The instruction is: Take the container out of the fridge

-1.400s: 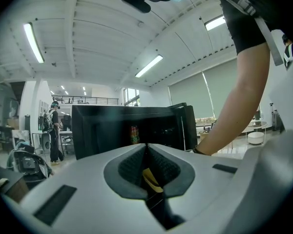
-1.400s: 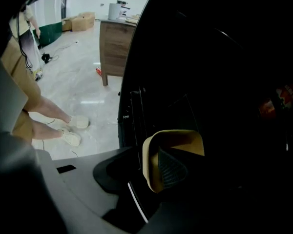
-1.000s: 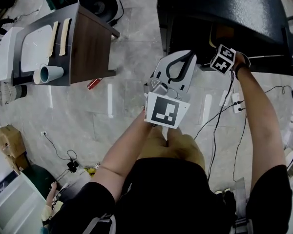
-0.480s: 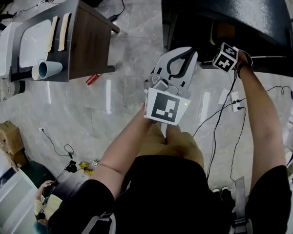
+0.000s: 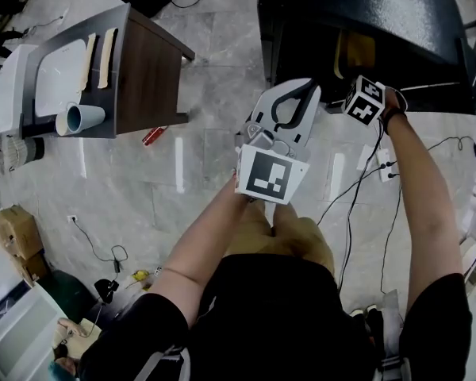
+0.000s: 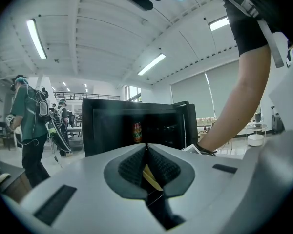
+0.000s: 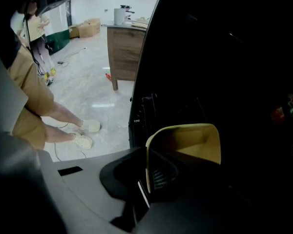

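The right tongs (image 7: 147, 177) have just been closing. Now they pinch the side wall of the yellow container (image 7: 198, 140). The yellow container sits inside the dark fridge (image 7: 234, 57). The left tongs (image 6: 147, 155) are pressed together with nothing in them, and they point at the fridge.

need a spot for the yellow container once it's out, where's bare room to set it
The marble floor between the wooden table and the fridge is bare. The tabletop is crowded with white trays and a cup; a cabled power strip lies on the floor beside the right arm.
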Motion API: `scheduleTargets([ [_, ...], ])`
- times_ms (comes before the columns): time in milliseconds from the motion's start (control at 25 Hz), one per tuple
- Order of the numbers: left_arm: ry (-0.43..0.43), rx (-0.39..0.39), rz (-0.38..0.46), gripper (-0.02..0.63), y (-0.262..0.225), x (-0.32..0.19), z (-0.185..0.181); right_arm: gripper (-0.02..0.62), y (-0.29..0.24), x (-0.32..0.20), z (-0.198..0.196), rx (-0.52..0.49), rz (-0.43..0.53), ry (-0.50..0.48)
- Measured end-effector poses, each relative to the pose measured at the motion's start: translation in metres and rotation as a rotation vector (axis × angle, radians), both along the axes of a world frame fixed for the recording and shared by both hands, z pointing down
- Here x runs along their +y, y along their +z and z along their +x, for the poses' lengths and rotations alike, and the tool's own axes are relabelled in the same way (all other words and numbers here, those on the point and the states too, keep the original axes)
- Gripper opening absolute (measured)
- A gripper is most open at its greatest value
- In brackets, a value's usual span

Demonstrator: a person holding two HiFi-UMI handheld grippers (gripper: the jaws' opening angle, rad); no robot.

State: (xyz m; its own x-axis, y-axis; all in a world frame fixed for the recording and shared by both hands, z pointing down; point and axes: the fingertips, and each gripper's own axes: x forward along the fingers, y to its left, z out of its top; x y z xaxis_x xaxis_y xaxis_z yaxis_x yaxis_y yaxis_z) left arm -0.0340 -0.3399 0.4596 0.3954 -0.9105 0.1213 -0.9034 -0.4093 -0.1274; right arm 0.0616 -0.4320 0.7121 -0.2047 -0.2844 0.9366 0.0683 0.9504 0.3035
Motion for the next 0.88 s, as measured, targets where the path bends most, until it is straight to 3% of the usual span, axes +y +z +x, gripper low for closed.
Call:
scheduleTargets([
  [240,0.014,-0.007,0.018,0.025,-0.014,0.008,0.006,0.045,-0.03,0.026,-0.008,-0.124,-0.023,0.061],
  [680,0.067,-0.011,0.059,0.025,-0.058,0.021,0.018,0.046,-0.123,0.08,-0.026,-0.483,-0.015,0.262],
  [880,0.076,0.011,-0.015,0.026,-0.063,0.037,0.019,0.046,-0.169,0.11,-0.028,-0.666,-0.042,0.38],
])
